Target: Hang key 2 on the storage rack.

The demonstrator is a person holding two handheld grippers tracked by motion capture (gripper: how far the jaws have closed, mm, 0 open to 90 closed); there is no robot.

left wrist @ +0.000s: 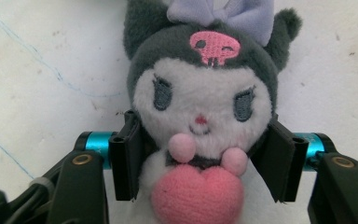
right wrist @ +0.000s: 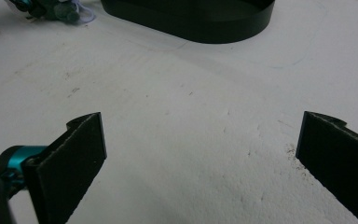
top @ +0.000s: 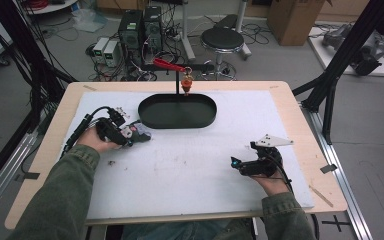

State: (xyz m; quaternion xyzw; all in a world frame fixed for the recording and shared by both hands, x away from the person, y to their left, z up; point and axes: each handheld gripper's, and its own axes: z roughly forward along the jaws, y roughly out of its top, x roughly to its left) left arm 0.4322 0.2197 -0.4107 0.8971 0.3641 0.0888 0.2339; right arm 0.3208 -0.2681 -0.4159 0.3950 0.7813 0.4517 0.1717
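Plush toy (left wrist: 203, 107) sits between the jaws of the left gripper (left wrist: 205, 163), face toward that gripper's camera. Grey hood, lilac bow, pink heart held at its front. The two black jaws press the sides at neck level, just under the cheeks, closed in on the soft body; gripping at the narrow waist probably keeps the big head from slipping through. White mat shows behind it, so the toy is low over or lying on the mat; cannot tell which.

High view: left gripper (top: 121, 134) at the left of the white mat (top: 190, 170), toy (top: 139, 132) at its tip, just beside the left end of the black oval tray (top: 177, 111). The tray looks like the likely drop spot, judging from how near the toy is.

Right gripper (top: 245, 165) rests near the right edge, well apart from toy and tray. Its jaws stand wide apart with nothing between them, only bare mat (right wrist: 191, 154) — parked out of the way, it seems.
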